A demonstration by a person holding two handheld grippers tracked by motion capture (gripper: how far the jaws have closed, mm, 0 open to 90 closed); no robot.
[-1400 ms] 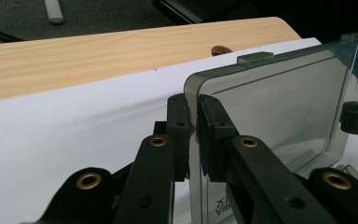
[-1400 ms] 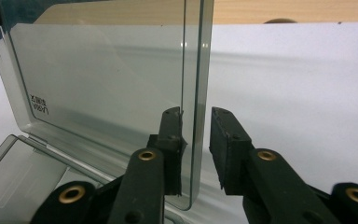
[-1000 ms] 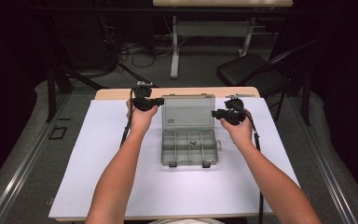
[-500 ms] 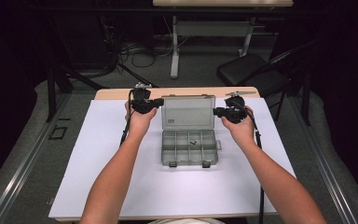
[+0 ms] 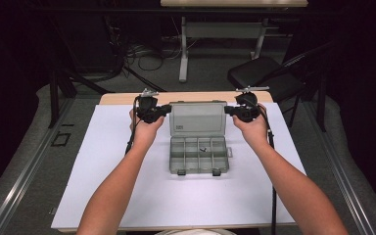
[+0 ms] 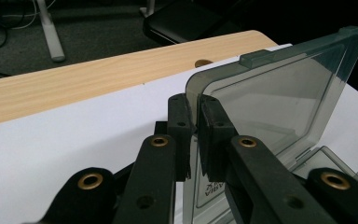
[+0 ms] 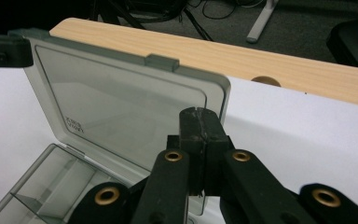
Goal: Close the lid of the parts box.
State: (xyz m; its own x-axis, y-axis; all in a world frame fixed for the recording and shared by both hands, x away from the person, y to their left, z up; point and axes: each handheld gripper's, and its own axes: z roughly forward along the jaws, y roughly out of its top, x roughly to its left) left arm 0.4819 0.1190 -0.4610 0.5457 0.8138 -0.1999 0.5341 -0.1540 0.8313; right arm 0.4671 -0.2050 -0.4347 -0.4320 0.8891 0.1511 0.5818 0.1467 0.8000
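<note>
Both forearms reach forward over the bench from the near edge, bare and nearly straight, angling slightly inward so the hands flank the open box. The left gripper [image 5: 165, 110] points rightward at the upper left corner of the raised lid; the left gripper view shows its jaws pressed together on that edge of the lid, one pad on each face. The right gripper [image 5: 229, 111] mirrors it at the lid's upper right corner. Its jaws have just been closing, and in the right gripper view they stand fully together with the lid's side edge lying behind and beside them; whether the pads pinch the plastic I cannot tell.

The translucent grey plastic compartment box [image 5: 199, 155] sits at the middle of the white sheet [image 5: 103, 186] that covers the bench, its hinged clear lid [image 5: 198, 119] standing roughly upright at the far side. The tray is split into several small compartments; one upper compartment holds a small dark item [image 5: 202, 149], too small to identify. Two latches hang at the near edge of the tray.

The white sheet lies bare on every side of the box. A strip of light wooden bench top [image 5: 127, 98] shows beyond the sheet's far edge, just behind the lid.
</note>
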